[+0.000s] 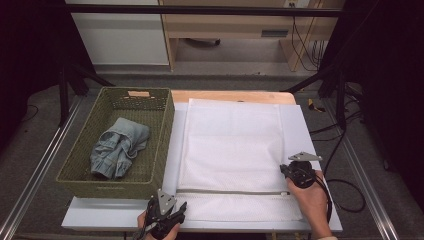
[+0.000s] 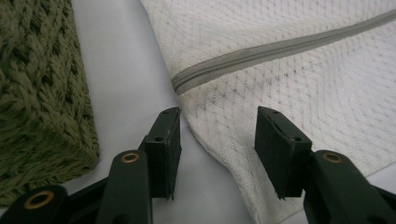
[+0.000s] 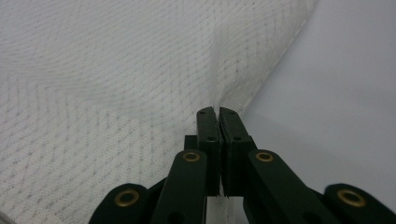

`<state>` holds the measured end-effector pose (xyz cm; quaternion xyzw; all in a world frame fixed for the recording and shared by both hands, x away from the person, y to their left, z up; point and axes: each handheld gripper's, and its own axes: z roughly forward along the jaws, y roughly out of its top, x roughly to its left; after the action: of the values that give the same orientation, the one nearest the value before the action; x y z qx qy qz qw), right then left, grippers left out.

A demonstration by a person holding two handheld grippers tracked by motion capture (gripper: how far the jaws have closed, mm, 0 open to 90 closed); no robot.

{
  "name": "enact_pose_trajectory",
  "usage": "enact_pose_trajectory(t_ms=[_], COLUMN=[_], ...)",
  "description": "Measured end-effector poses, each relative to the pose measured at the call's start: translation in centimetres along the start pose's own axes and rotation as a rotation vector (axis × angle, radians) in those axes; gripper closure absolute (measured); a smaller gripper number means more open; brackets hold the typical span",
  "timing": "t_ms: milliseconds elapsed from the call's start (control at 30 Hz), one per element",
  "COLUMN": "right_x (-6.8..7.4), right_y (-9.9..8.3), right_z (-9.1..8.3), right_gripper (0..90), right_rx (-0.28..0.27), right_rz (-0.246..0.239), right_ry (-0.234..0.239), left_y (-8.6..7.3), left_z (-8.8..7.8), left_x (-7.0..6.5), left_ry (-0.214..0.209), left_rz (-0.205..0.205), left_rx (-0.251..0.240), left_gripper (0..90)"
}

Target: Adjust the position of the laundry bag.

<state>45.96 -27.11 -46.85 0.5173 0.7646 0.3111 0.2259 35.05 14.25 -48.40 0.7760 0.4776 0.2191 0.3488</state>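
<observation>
Right tongs (image 3: 218, 111) pinch mesh bag (image 3: 116, 93) edge (pinched fabric hidden).

I read the mesh laundry bag (image 1: 232, 145) as white, with a fine diamond net pattern plain in my left gripper view (image 2: 299, 93). Its zipper (image 1: 232, 192) is grey, a ribbed band across the white. The basket (image 1: 150, 172) is olive green, coarse woven texture throughout, with a small tan tag on its far wall. The garment (image 1: 119, 147) inside it is faded light-blue denim. The table board (image 1: 115, 215) under my grippers is plain white; a strip of pale wood shows at its far edge. My left gripper (image 1: 165, 212) and right gripper (image 1: 295, 172) are black, brass-coloured rivets on the jaw arms, grey plates on top.
</observation>
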Motion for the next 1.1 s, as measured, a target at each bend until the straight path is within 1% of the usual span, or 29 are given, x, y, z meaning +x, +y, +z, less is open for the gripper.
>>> enact_pose_trajectory(t_ms=[67, 167, 200, 233, 267, 300, 367, 400, 500, 567, 600, 667, 700, 733, 767, 933, 1000, 1100], right_x=[0.0, -0.1, -0.1, -0.1, -0.2, -0.2, -0.3, -0.4, -0.5, -0.6, -0.7, -0.8, -0.9, -1.0, -1.1, -2.0, -2.2, -2.3], right_y=[0.0, 0.0, 0.0, 0.0, 0.0, 0.0, 0.0, 0.0, -0.1, -0.1, -0.2, -0.2, -0.3, -0.3, -0.4, -0.7, -0.7, -0.8], right_z=[-0.1, -0.1, -0.1, -0.1, -0.1, -0.2, -0.2, -0.1, -0.2, -0.2, -0.3, -0.4, -0.4, -0.4, -0.5, -0.7, -0.8, -0.7], right_gripper=[88.9, 89.2, 89.2, 89.3, 89.4, 89.4, 89.5, 89.6, 89.6, 89.6, 89.6, 89.6, 89.6, 89.6, 89.6, 89.6, 89.6, 89.6], right_rx=[-0.002, -0.006, -0.006, -0.007, -0.008, -0.009, -0.009, -0.012, -0.007, -0.008, -0.007, -0.007, -0.009, -0.01, -0.008, -0.013, -0.012, -0.011], right_rz=[0.001, 0.0, 0.004, 0.004, 0.003, 0.006, 0.006, -0.001, 0.005, 0.01, 0.002, 0.009, 0.003, 0.006, 0.015, 0.03, 0.045, 0.041], right_ry=[0.004, 0.004, 0.002, 0.002, 0.003, 0.004, 0.002, 0.0, -0.001, -0.005, -0.011, -0.014, -0.021, -0.023, -0.022, -0.033, -0.026, -0.032], left_y=[0.0, -0.1, 0.0, -0.1, 0.0, 0.0, 0.2, 0.2, 0.3, 0.3, 0.3, 0.4, 0.5, 0.5, 0.5, 0.7, 0.6, 0.6], left_z=[-0.1, -0.1, 0.0, 0.0, 0.1, 0.1, 0.2, 0.3, 0.3, 0.4, 0.5, 0.5, 0.5, 0.6, 0.6, 0.8, 0.8, 0.8], left_x=[0.0, -0.1, -0.1, -0.2, -0.2, -0.2, -0.2, -0.2, -0.3, -0.4, -0.5, -0.7, -0.8, -0.9, -1.1, -1.7, -1.9, -2.1], left_ry=[-0.008, -0.03, -0.039, -0.038, -0.046, -0.046, -0.048, -0.049, -0.054, -0.059, -0.06, -0.066, -0.071, -0.071, -0.074, -0.091, -0.091, -0.095], left_rz=[0.005, 0.018, 0.03, 0.034, 0.047, 0.053, 0.053, 0.051, 0.051, 0.043, 0.053, 0.059, 0.062, 0.062, 0.067, 0.08, 0.084, 0.087], left_rx=[0.0, -0.008, -0.01, -0.018, -0.016, -0.017, -0.015, -0.016, -0.018, -0.024, -0.022, -0.022, -0.022, -0.029, -0.026, -0.03, -0.029, -0.029], left_gripper=[56.6, 67.1, 73.1, 76.4, 80.4, 83.6, 87.0, 87.7, 88.2, 88.3, 88.3, 88.3, 88.3, 88.4, 88.4, 88.3, 88.3, 88.4])
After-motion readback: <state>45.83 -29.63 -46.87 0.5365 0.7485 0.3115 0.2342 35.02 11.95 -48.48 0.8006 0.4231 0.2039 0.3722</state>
